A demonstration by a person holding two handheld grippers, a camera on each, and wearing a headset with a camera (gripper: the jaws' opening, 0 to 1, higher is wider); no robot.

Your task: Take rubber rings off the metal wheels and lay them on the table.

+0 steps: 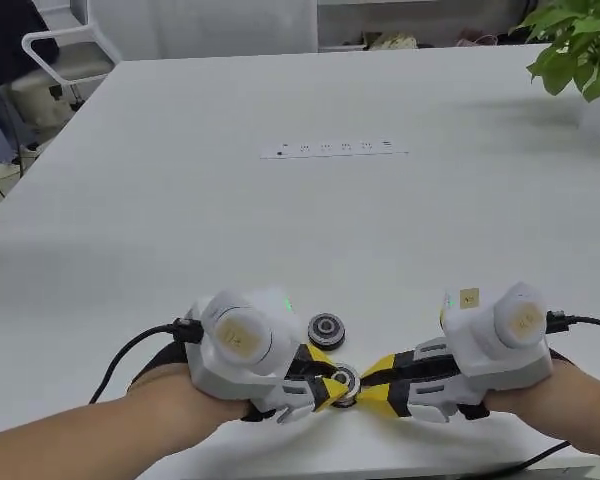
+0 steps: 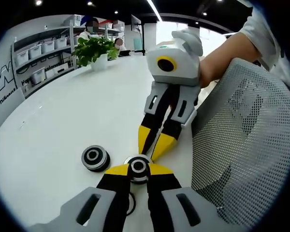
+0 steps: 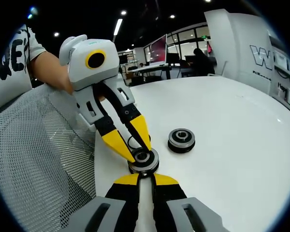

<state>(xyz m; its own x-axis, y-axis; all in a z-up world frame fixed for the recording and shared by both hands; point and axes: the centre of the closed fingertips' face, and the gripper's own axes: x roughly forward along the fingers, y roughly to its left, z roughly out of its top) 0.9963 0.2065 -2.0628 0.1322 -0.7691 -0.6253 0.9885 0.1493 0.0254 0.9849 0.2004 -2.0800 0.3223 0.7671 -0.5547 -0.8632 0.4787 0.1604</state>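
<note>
A small metal wheel (image 1: 343, 380) with a black rubber ring sits near the table's front edge, between both grippers. My left gripper (image 1: 332, 385) is shut on this wheel (image 2: 137, 166) from its two sides. Coming from the opposite side, my right gripper (image 3: 146, 178) has its yellow tips together on the near rim of the wheel (image 3: 145, 159), pinching the rubber ring. A second wheel (image 1: 326, 328) with its ring on lies just behind. A thin loose black ring (image 3: 132, 142) lies on the table under the left gripper (image 3: 140, 152).
The white table (image 1: 280, 220) has a socket strip (image 1: 332, 149) set in its middle. A potted plant (image 1: 580, 45) stands at the far right corner. A mesh chair back (image 2: 241, 125) is close behind the table's front edge.
</note>
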